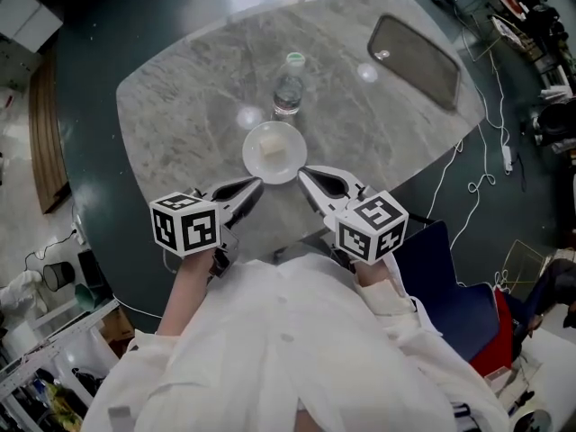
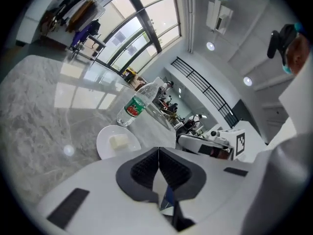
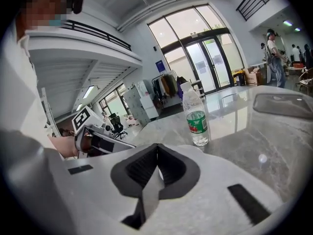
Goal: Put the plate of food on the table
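A small white plate with a pale block of food rests on the grey marble table, near its front edge. Both grippers hover just short of the plate, one at each side. My left gripper is shut with nothing between its jaws, its tips near the plate's front left rim. My right gripper is also shut and empty, by the front right rim. In the left gripper view, the plate and food lie beyond the closed jaws.
A clear water bottle with a green cap stands just behind the plate; it also shows as the bottle in the right gripper view. A dark rectangular tray lies at the table's far right. A blue chair and cables are on the floor to the right.
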A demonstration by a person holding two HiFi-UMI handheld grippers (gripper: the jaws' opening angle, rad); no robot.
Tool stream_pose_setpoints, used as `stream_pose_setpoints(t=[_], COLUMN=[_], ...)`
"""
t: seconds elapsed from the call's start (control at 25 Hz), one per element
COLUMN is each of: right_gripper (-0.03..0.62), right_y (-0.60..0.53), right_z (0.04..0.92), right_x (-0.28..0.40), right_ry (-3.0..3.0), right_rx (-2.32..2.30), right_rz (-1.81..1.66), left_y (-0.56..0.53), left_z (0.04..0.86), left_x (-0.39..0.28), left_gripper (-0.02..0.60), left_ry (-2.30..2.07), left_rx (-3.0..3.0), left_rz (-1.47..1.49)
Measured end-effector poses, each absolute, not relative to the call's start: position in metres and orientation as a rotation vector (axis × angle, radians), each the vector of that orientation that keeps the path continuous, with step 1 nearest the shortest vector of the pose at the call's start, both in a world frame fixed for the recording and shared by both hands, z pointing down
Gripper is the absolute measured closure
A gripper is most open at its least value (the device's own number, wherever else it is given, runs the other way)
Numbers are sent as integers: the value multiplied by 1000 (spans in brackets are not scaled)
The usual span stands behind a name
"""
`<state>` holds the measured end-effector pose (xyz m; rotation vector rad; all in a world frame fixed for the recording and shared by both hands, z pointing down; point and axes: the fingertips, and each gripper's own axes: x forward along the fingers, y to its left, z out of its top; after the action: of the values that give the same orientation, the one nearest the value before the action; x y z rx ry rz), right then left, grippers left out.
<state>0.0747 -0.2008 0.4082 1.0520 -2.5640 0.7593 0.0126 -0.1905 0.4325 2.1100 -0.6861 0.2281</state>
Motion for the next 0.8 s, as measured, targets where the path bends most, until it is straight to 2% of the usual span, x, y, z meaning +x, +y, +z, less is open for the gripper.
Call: stream_pose_setpoints(t=[0.8], right_gripper=[592], right_y=[-194], right_z=[392], right_x=[77], right_ry=[-2593], right_rx=[1110], right_rz=[617], left_y=[-174], left_z=[412], left_x=[29], left_gripper=[566], left_ry=[-723], left_rx=[2210], left_rz=[248])
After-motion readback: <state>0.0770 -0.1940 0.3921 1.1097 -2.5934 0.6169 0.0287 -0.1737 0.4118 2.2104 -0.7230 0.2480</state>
